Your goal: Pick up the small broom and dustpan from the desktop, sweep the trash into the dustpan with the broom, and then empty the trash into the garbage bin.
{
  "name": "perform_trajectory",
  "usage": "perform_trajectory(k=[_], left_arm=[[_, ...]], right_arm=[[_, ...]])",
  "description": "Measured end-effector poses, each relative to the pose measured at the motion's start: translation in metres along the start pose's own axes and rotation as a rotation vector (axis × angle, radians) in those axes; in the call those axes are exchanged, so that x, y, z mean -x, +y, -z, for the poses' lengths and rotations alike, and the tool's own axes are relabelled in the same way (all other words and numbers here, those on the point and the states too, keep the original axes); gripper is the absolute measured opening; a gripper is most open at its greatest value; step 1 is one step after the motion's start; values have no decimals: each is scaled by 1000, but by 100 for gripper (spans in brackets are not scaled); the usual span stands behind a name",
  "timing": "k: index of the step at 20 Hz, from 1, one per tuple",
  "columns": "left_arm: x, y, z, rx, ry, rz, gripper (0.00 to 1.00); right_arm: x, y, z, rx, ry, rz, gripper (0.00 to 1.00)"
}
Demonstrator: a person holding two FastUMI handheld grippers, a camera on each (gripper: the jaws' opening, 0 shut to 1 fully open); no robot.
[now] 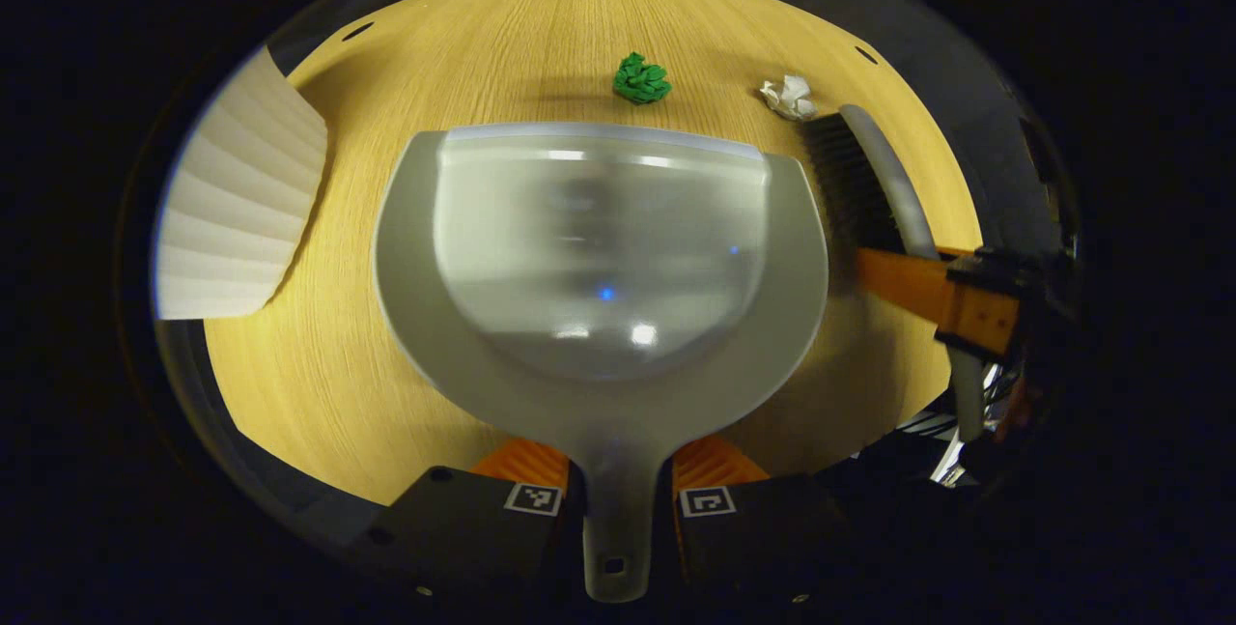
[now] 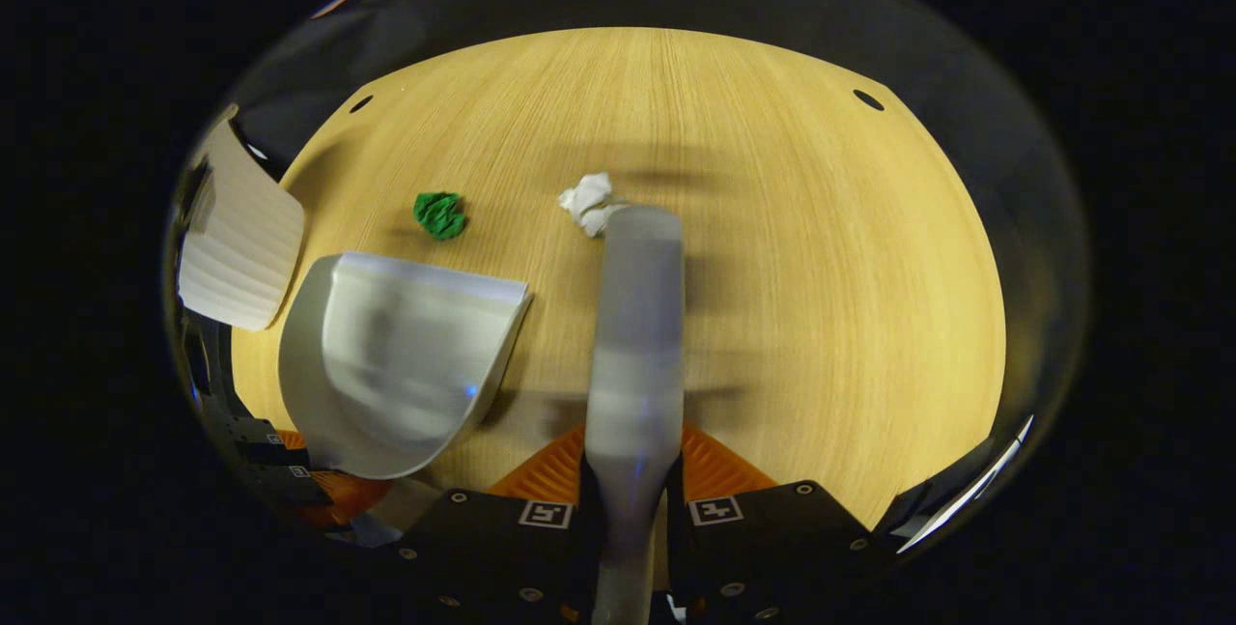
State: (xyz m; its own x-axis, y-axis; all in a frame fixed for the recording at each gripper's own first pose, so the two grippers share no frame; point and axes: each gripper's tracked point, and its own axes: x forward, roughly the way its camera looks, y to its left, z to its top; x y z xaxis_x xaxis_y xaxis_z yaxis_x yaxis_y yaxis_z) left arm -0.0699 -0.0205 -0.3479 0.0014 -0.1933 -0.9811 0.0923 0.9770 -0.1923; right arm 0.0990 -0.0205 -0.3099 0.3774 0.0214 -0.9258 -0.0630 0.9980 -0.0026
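Left tongs (image 1: 618,495) grip the dustpan (image 1: 599,268) handle; right tongs (image 2: 628,509) grip the broom (image 2: 632,335) handle (both likely light, stiff plastic).

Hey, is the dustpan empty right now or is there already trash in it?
Empty. The dustpan shows a bare grey scoop; the green wad and the white wad both lie on the desktop beyond its front edge.

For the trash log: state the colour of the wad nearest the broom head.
White wad, clearest in the left gripper view.
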Motion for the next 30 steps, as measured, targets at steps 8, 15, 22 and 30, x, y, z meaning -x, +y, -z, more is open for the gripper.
perform_trajectory(k=[8, 15, 22, 30], left_arm=[[23, 23, -17, -199, 71, 11, 28], [24, 50, -45, -415, 128, 33, 28], [28, 50, -46, -436, 119, 50, 28], [21, 28, -40, -281, 49, 114, 28]], right_arm=[[-20, -34, -77, 172, -9, -11, 19], [-30, 25, -115, 565, 17, -220, 28], [21, 51, -138, 747, 132, -559, 29], [51, 67, -143, 671, 219, -694, 28]])
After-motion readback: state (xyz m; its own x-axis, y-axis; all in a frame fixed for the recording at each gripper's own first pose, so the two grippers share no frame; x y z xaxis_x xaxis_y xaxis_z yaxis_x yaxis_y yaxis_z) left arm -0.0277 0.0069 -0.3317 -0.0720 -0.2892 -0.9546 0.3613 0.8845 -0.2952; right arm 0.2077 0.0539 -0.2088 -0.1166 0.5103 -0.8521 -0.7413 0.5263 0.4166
